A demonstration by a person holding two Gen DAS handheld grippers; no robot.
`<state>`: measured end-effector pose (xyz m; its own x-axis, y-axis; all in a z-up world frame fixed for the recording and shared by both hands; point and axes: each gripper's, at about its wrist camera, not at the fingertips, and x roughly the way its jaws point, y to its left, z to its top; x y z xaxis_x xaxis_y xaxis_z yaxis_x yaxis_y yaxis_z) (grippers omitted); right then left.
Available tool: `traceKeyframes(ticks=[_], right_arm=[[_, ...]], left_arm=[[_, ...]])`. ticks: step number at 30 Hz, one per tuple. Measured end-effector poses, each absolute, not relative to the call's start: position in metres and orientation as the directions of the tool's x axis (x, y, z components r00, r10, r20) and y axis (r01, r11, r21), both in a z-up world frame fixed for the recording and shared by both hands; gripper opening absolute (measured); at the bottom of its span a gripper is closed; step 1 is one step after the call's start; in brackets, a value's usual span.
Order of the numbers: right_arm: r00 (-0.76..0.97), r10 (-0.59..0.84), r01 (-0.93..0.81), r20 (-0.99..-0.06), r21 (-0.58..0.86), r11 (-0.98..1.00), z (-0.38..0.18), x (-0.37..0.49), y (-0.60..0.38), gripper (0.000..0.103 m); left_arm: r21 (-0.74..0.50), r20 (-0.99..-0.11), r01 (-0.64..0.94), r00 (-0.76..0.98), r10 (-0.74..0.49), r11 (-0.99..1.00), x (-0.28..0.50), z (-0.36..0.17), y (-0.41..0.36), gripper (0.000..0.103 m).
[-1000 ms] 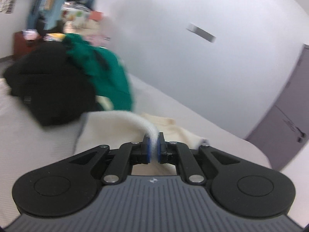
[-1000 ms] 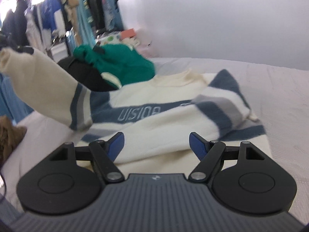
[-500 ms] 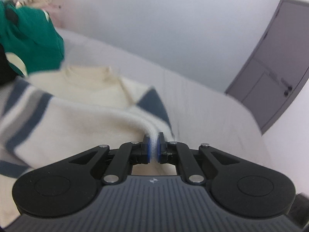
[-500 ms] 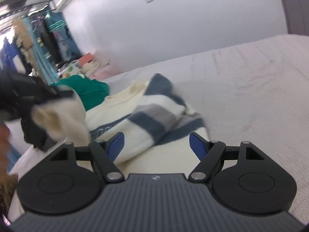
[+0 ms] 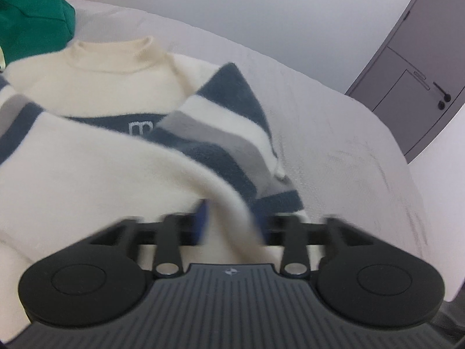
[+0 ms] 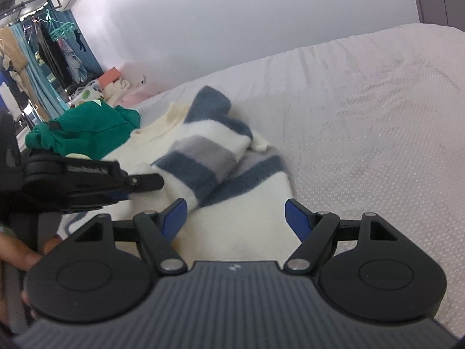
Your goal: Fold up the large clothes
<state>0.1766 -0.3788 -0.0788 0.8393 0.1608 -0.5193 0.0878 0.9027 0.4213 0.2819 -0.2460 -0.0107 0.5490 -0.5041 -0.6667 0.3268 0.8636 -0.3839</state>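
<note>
So the only writing we can kind of make out is the pale lettering on the navy chest band of the cream sweater [image 5: 96, 151], and in the left wrist view just a couple of blocky letters peek out before the folded sleeve [image 5: 221, 133] covers the rest, so we can't read a word. There's also small print on the side of the left gripper [image 6: 145, 184] in the right wrist view, too blurry to read. The sweater lies flat on the white bed [image 6: 363, 122], collar pointing at the far wall, one striped sleeve folded across the chest. The left gripper's [image 5: 231, 221] jaws have just been opening; a cream fold of the sweater sits between the blue pads, which are smeared by motion blur, and they don't look like they're pressing on it. The right gripper [image 6: 235, 218] is spread wide over the sweater's cream lower part, nothing pinched. Count-wise: one sweater, one green garment [image 6: 84, 131] bunched just past its collar and cut off by the frame on the left wrist side, two grippers, one grey door [image 5: 412, 84]. Bottom left, part of a hand [image 6: 20, 256] is mostly hidden behind the gripper body.
</note>
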Motion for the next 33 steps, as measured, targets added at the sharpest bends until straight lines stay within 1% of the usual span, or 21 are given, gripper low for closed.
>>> traceKeyframes(ticks=[3, 5, 7, 9, 12, 14, 18, 22, 25, 28, 29, 33], right_arm=[[0.829, 0.162, 0.093, -0.535, 0.418, 0.904, -0.082, 0.179, -0.378, 0.076], [0.829, 0.156, 0.107, -0.537, 0.425, 0.899, -0.084, 0.179, -0.380, 0.076], [0.816, 0.136, 0.139, -0.562, 0.419, 0.897, -0.088, 0.179, -0.382, 0.076], [0.800, 0.139, 0.172, -0.584, 0.444, 0.879, -0.094, 0.179, -0.386, 0.076], [0.777, 0.132, 0.228, -0.615, 0.471, 0.852, -0.103, 0.175, -0.392, 0.076], [0.760, 0.095, 0.282, -0.643, 0.458, 0.843, -0.106, 0.171, -0.396, 0.076], [0.726, 0.077, 0.364, -0.684, 0.477, 0.800, -0.110, 0.159, -0.405, 0.076], [0.702, 0.127, 0.394, -0.701, 0.531, 0.750, -0.113, 0.144, -0.409, 0.076], [0.689, 0.127, 0.421, -0.714, 0.537, 0.731, -0.115, 0.132, -0.409, 0.076], [0.663, 0.118, 0.462, -0.740, 0.527, 0.713, -0.118, 0.130, -0.410, 0.075], [0.650, 0.123, 0.472, -0.750, 0.526, 0.707, -0.120, 0.131, -0.410, 0.075], [0.612, 0.152, 0.497, -0.776, 0.527, 0.689, -0.125, 0.132, -0.406, 0.076]], left_arm=[[-0.383, -0.650, 0.354, 0.553, -0.522, 0.853, 0.269, 0.001, -0.236, 0.063], [-0.411, -0.632, 0.351, 0.555, -0.540, 0.842, 0.250, 0.011, -0.217, 0.063], [-0.380, -0.638, 0.325, 0.586, -0.500, 0.866, 0.235, 0.018, -0.196, 0.064], [-0.349, -0.653, 0.280, 0.612, -0.446, 0.894, 0.219, 0.018, -0.166, 0.064], [-0.339, -0.689, 0.172, 0.624, -0.368, 0.925, 0.195, 0.012, -0.117, 0.064], [-0.327, -0.697, 0.107, 0.643, -0.316, 0.939, 0.176, 0.009, -0.087, 0.065], [-0.341, -0.710, -0.015, 0.659, -0.247, 0.940, 0.140, -0.004, -0.032, 0.069], [-0.428, -0.710, -0.117, 0.657, -0.253, 0.896, 0.109, -0.030, 0.011, 0.071], [-0.485, -0.716, -0.185, 0.645, -0.267, 0.854, 0.096, -0.049, 0.031, 0.071], [-0.494, -0.721, -0.208, 0.640, -0.265, 0.844, 0.099, -0.059, 0.034, 0.072], [-0.493, -0.724, -0.213, 0.638, -0.262, 0.843, 0.100, -0.061, 0.035, 0.074], [-0.526, -0.730, -0.237, 0.619, -0.290, 0.817, 0.097, -0.072, 0.043, 0.075]])
